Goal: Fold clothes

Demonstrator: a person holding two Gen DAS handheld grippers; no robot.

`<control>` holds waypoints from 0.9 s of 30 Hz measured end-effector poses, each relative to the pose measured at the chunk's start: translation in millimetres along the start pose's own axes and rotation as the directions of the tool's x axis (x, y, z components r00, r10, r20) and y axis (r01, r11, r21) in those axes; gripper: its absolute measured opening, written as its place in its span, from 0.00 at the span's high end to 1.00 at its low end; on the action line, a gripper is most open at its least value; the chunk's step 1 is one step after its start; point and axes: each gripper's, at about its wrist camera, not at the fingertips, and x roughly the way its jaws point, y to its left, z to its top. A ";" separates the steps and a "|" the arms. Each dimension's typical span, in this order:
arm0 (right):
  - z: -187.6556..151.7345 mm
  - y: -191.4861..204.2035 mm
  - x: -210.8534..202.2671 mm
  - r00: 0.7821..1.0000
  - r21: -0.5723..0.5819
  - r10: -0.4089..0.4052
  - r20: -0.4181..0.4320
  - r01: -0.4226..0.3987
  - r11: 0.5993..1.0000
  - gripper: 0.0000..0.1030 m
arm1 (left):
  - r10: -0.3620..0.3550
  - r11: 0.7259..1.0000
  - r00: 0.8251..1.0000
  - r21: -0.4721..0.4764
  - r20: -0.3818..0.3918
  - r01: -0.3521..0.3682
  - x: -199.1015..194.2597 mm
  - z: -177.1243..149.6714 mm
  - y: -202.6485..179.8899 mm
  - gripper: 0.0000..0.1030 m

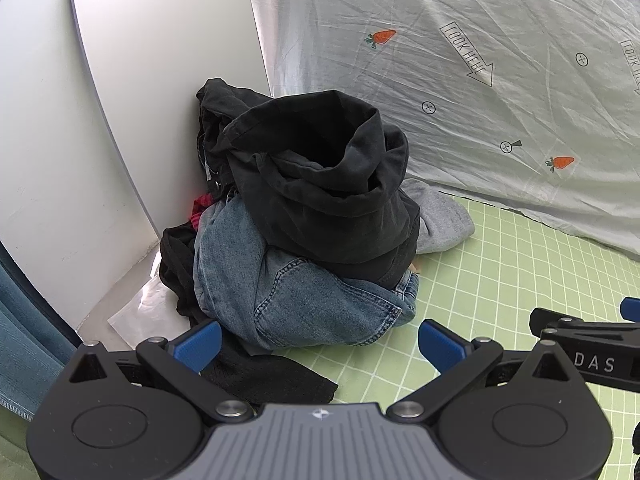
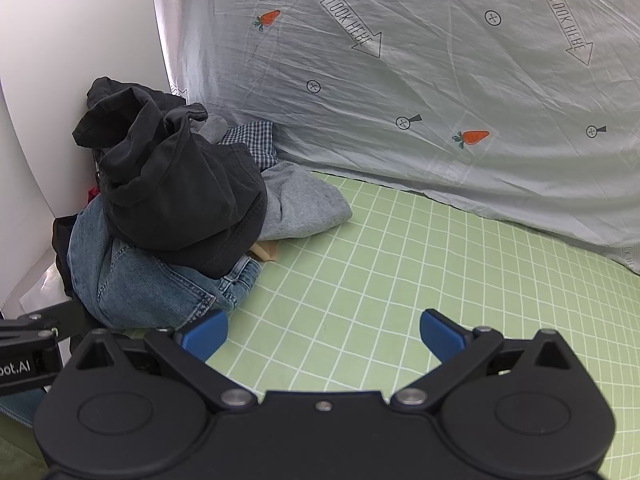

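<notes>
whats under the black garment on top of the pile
The black garment sits on blue jeans. A grey garment and a checked cloth poke out behind it. What lies deeper in the pile is covered.

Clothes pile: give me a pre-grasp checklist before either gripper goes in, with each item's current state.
1. Left gripper open and holding nothing: ok.
2. Right gripper open and holding nothing: ok.
3. Top garment reachable: ok. The black garment sits on top of the pile, uncovered.
4. One garment can lift alone: cannot tell. It rests on the blue jeans, with the grey garment and checked cloth tucked beside it.
5. Free folding space: ok. The green grid sheet to the right of the pile is bare.
6. Gripper aimed at the pile: the left gripper faces it; the right gripper points mostly at the sheet: not ok.
</notes>
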 end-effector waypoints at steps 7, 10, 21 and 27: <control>0.3 -1.7 -1.4 1.000 0.005 0.007 0.002 -0.007 1.000 0.00 | 0.020 1.000 1.000 0.021 0.005 -0.020 3.8 1.1 -3.7 0.00; 0.8 -2.1 0.4 1.000 0.004 0.005 0.001 -0.005 1.000 0.00 | 0.009 1.000 1.000 0.011 0.013 -0.009 1.9 -0.1 1.0 0.00; 1.1 -2.7 0.5 1.000 0.002 -0.003 0.000 0.003 1.000 0.00 | 0.003 1.000 1.000 0.013 -0.001 -0.003 4.2 0.4 4.1 0.00; 1.9 -3.1 2.0 1.000 0.006 -0.002 -0.001 0.002 1.000 0.00 | 0.003 1.000 1.000 0.013 -0.004 -0.003 5.3 1.0 3.8 0.00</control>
